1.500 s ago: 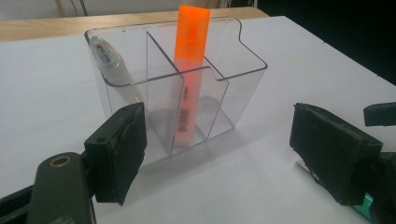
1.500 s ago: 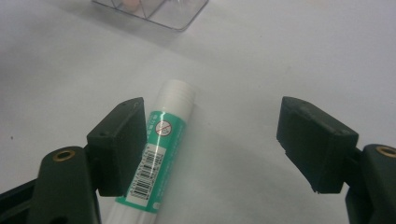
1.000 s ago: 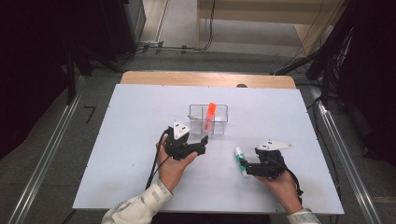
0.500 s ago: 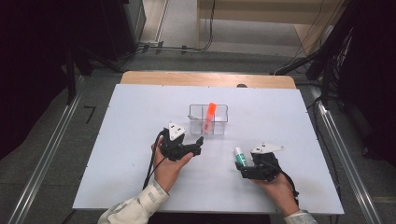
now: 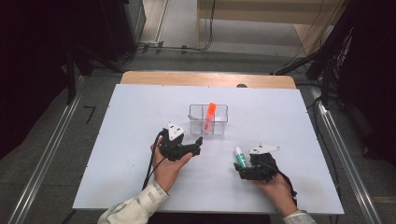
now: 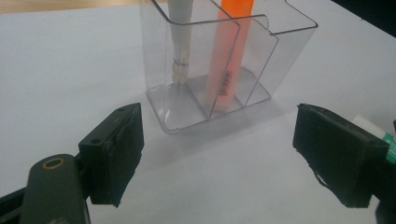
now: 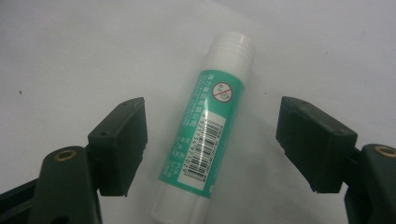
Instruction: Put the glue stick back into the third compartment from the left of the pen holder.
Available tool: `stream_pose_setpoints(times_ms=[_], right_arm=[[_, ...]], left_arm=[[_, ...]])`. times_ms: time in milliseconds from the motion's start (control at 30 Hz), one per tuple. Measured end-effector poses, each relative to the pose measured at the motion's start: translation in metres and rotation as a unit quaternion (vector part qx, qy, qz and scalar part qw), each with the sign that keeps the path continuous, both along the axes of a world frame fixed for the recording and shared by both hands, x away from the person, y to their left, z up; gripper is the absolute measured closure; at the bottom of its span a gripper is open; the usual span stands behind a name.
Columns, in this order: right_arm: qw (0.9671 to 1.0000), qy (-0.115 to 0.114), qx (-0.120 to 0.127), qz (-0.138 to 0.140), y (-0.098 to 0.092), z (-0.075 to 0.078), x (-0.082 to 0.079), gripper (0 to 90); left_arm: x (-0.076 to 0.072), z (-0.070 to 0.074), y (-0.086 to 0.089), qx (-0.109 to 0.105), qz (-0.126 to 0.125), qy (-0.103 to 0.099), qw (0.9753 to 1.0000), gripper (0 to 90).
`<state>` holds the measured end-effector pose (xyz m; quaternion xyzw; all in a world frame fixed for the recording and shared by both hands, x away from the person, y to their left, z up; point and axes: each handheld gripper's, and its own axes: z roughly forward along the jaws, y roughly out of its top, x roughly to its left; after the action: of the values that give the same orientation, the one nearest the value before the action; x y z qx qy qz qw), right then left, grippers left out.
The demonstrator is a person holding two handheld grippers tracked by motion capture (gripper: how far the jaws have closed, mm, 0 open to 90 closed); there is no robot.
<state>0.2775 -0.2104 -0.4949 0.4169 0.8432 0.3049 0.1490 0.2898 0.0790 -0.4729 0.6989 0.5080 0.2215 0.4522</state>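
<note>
Just smooth cylindrical glue stick (image 7: 205, 135) flat

Left gripper (image 5: 198, 142): held in the person's left hand (image 5: 167, 164), low over the table, jaws pointing forward and to the person's right. In the left gripper view its jaws stand wide apart with nothing between the pads (image 6: 116, 151). A cable trails back from its rear along the forearm, which wears a pale sleeve (image 5: 135, 210).

Right gripper (image 5: 239, 161): held in the person's right hand (image 5: 273, 184), low over the table, well apart from the left gripper. In the right gripper view its jaws stand wide apart, neither pad (image 7: 122, 142) closing on anything. A grey three-cornered plate sits on top.
</note>
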Motion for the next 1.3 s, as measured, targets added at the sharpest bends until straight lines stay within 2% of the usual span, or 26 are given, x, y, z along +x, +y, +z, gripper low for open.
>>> stream_pose_setpoints(times_ms=[200, 500, 600, 667, 833, 1000, 1167, 1300], right_arm=[[1.0, -0.002, -0.009, 0.001, 0.0021, -0.0029, 0.0007, 24.2], [0.9998, -0.007, -0.017, 0.0, 0.0065, -0.0063, -0.0001, 30.7], [0.9998, -0.011, -0.017, 0.0, 0.0069, -0.0066, 0.0001, 34.3], [0.9998, -0.013, -0.015, 0.001, 0.0075, -0.0065, -0.0006, 40.8], [0.9998, -0.015, -0.013, 0.001, 0.0089, -0.0062, -0.0017, 49.0], [0.9998, -0.013, -0.011, -0.006, 0.0086, -0.0058, -0.0013, 53.4], [0.9998, -0.011, -0.013, -0.012, 0.0072, -0.005, -0.0007, 62.2], [0.9998, -0.009, -0.011, -0.014, 0.0064, -0.0049, -0.0005, 63.4]], left_arm=[[0.0011, -0.0017, 0.0012, -0.003, 0.002, 0.006, 1.0, 17.0], [0.001, -0.002, 0.0005, -0.004, 0.0, 0.007, 1.0, 17.0], [0.001, -0.0019, 0.0005, -0.004, 0.0, 0.007, 1.0, 17.0], [0.0009, -0.0019, 0.0004, -0.004, 0.0, 0.008, 1.0, 17.0], [0.0006, -0.0018, 0.0002, -0.003, -0.001, 0.008, 1.0, 17.0], [0.0004, -0.002, -0.0003, -0.003, -0.001, 0.008, 1.0, 17.0], [0.0, -0.0021, -0.0005, -0.004, -0.003, 0.008, 1.0, 17.0], [-0.0002, -0.0024, -0.0009, -0.005, -0.004, 0.009, 0.9999, 17.0]])
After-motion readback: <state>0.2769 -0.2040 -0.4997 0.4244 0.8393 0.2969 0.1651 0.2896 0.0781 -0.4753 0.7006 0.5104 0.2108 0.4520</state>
